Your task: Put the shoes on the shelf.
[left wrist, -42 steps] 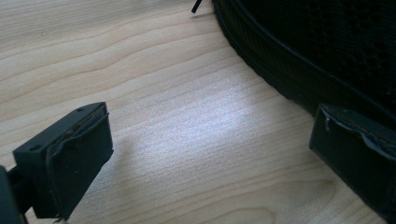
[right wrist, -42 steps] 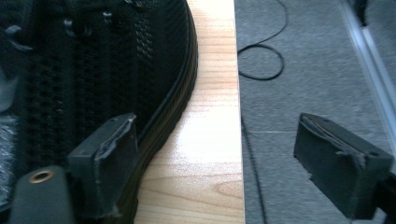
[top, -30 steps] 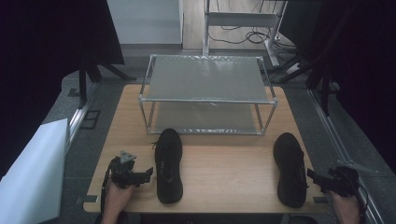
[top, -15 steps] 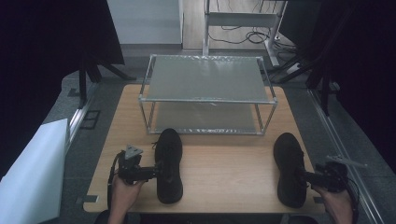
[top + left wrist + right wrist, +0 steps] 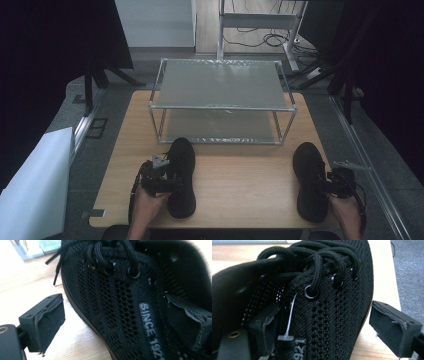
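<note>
Left gripper point(image 5: 172, 181) jaws spread wide astride the left shoe's point(image 5: 181, 176) side wall, pads not pressing; right gripper point(image 5: 325, 186) jaws likewise gaping astride the right shoe point(image 5: 308, 180), having just narrowed slightly.

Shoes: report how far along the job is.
Done: each gripper has reached a shoe. The left gripper straddles the left shoe's side wall, and the right gripper straddles the right shoe's, jaws open with one inside each collar. In hand: closing in. Left: both shoes rest on the table; the rack stands bare.
</note>
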